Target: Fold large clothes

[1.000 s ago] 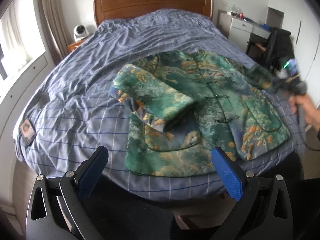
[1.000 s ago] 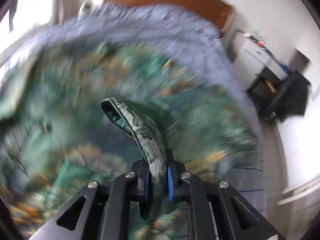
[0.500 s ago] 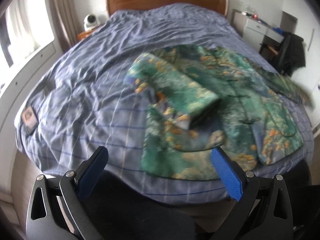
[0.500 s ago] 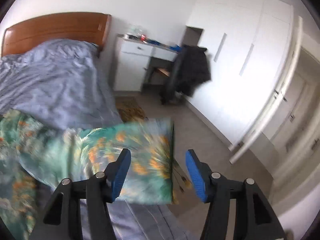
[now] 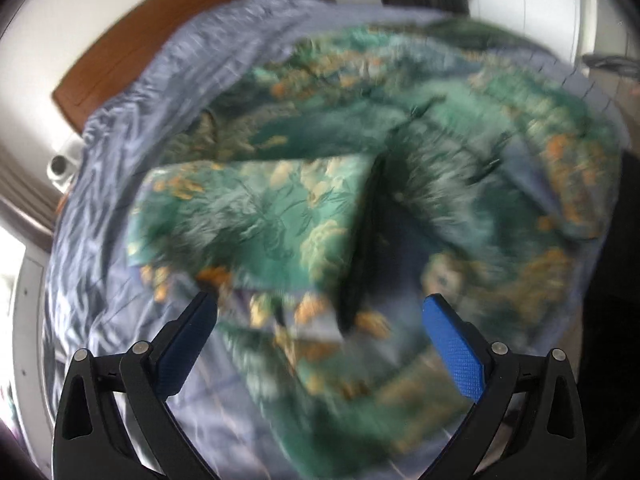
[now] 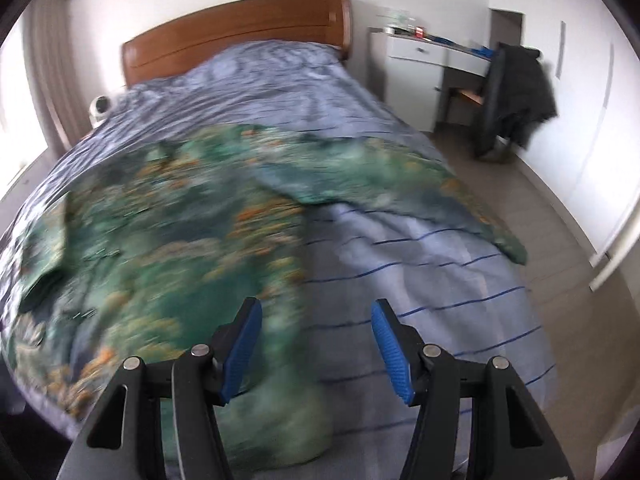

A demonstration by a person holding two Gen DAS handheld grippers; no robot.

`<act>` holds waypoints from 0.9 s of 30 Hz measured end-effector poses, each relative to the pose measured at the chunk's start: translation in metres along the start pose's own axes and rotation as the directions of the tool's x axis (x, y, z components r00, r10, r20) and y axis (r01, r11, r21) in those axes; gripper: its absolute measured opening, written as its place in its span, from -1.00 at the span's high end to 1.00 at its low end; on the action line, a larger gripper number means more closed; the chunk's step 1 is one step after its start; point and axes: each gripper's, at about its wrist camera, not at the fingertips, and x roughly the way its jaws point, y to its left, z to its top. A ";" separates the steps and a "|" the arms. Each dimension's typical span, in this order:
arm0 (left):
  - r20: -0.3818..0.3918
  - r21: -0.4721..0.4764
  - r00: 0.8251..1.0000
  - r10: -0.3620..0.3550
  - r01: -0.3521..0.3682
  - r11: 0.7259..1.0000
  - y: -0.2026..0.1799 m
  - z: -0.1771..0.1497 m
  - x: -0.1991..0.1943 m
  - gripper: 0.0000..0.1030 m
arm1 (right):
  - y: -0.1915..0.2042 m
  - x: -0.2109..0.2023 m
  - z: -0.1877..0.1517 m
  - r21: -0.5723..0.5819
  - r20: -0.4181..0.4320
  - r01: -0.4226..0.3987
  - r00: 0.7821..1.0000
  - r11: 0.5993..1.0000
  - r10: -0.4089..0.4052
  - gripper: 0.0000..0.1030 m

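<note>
I saw the bed [image 6: 420,264] filling both views, its blue striped cover rumpled up to the wooden headboard [image 6: 236,36]. The green patterned jacket [image 6: 160,240] lay spread on the bed's near half, one sleeve [image 5: 256,220] folded across its front, the other sleeve [image 6: 460,200] stretched toward the bed's right edge. A dark coat [image 6: 520,92] hung on a chair beyond the bed's far right corner. My left tool [image 5: 320,312] hung open over the jacket, gripping nothing. My right tool [image 6: 316,320] had just opened and stood empty above the jacket's hem.
</note>
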 end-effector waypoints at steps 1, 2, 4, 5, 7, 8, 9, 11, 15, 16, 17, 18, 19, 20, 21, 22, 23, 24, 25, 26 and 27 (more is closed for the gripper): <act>-0.023 -0.002 1.000 -0.011 0.011 1.000 0.004 0.003 0.015 -0.96 | 0.011 -0.009 -0.004 -0.027 0.011 -0.008 1.000 1.000 0.008 -0.13; -0.047 -0.008 0.999 -0.018 0.018 1.000 0.010 0.005 0.031 -0.94 | 0.019 -0.013 -0.005 -0.041 0.018 -0.010 1.000 0.999 0.011 -0.13; -0.072 -0.030 0.996 -0.045 0.043 0.999 0.019 0.004 0.047 -0.57 | 0.028 -0.034 -0.012 -0.064 0.036 -0.018 0.999 0.998 0.020 -0.13; -0.068 -0.063 0.994 -0.085 0.080 0.995 0.026 0.003 0.052 -0.44 | 0.027 -0.048 -0.015 -0.064 0.040 -0.021 0.999 0.998 0.023 -0.13; -0.041 -0.126 0.988 -0.146 0.140 0.982 0.036 -0.001 0.046 0.67 | 0.033 -0.062 -0.018 -0.070 0.050 -0.021 0.998 0.997 0.024 -0.13; -0.022 -0.161 0.986 -0.167 0.161 0.974 0.042 -0.002 0.039 0.76 | 0.035 -0.068 -0.018 -0.086 0.060 -0.010 0.998 0.996 0.015 -0.13; 0.005 -0.182 0.986 -0.165 0.163 0.970 0.046 -0.004 0.030 0.76 | 0.039 -0.069 -0.017 -0.102 0.070 0.000 0.998 0.995 0.007 -0.13; 0.071 -0.225 0.990 -0.125 0.138 0.965 0.059 -0.011 0.003 0.77 | 0.045 -0.072 -0.014 -0.132 0.090 0.013 0.996 0.991 -0.002 -0.13; 0.153 -0.364 0.987 -0.055 0.108 0.925 0.111 -0.029 -0.045 0.77 | 0.056 -0.077 -0.008 -0.139 0.115 -0.016 0.993 0.990 0.032 -0.13; 0.170 -0.410 0.985 -0.031 0.099 0.907 0.127 -0.038 -0.058 0.77 | 0.058 -0.078 -0.007 -0.139 0.118 -0.024 0.992 0.990 0.040 -0.13; 0.183 -0.456 0.983 -0.001 0.086 0.886 0.145 -0.048 -0.071 0.77 | 0.060 -0.077 -0.006 -0.140 0.120 -0.030 0.992 0.990 0.047 -0.13; 0.188 -0.492 0.982 0.031 0.066 0.868 0.160 -0.054 -0.079 0.77 | 0.063 -0.077 -0.005 -0.140 0.120 -0.037 0.991 0.989 0.055 -0.13; 0.184 -0.522 0.981 0.068 0.038 0.852 0.171 -0.062 -0.084 0.77 | 0.064 -0.076 -0.005 -0.139 0.120 -0.043 0.991 0.989 0.060 -0.13; 0.165 -0.560 0.979 0.120 -0.007 0.828 0.188 -0.074 -0.091 0.77 | 0.066 -0.076 -0.004 -0.137 0.120 -0.048 0.991 0.989 0.065 -0.13; 0.150 -0.586 0.978 0.144 -0.029 0.810 0.198 -0.084 -0.092 0.76 | 0.067 -0.076 -0.004 -0.133 0.120 -0.056 0.990 0.990 0.072 -0.13; 0.122 -0.632 0.978 0.170 -0.056 0.773 0.216 -0.100 -0.092 0.75 | 0.068 -0.075 -0.005 -0.131 0.120 -0.058 0.990 0.990 0.074 -0.13; 0.093 -0.664 0.977 0.193 -0.084 0.743 0.229 -0.110 -0.089 0.73 | 0.068 -0.075 -0.006 -0.126 0.121 -0.060 0.990 0.990 0.075 -0.13; 0.064 -0.686 0.975 0.212 -0.111 0.719 0.237 -0.119 -0.084 0.68 | 0.068 -0.074 -0.006 -0.124 0.121 -0.061 0.990 0.990 0.076 -0.13; 0.020 -0.715 0.973 0.229 -0.146 0.684 0.249 -0.130 -0.076 0.50 | 0.067 -0.073 -0.006 -0.121 0.119 -0.063 0.990 0.991 0.077 -0.13; -0.033 -0.747 0.969 0.246 -0.188 0.638 0.260 -0.144 -0.068 0.42 | 0.066 -0.072 -0.008 -0.117 0.116 -0.064 0.990 0.991 0.078 -0.13; -0.064 -0.763 0.964 0.258 -0.214 0.610 0.265 -0.153 -0.063 0.24 | 0.065 -0.071 -0.008 -0.112 0.112 -0.067 0.990 0.991 0.080 -0.13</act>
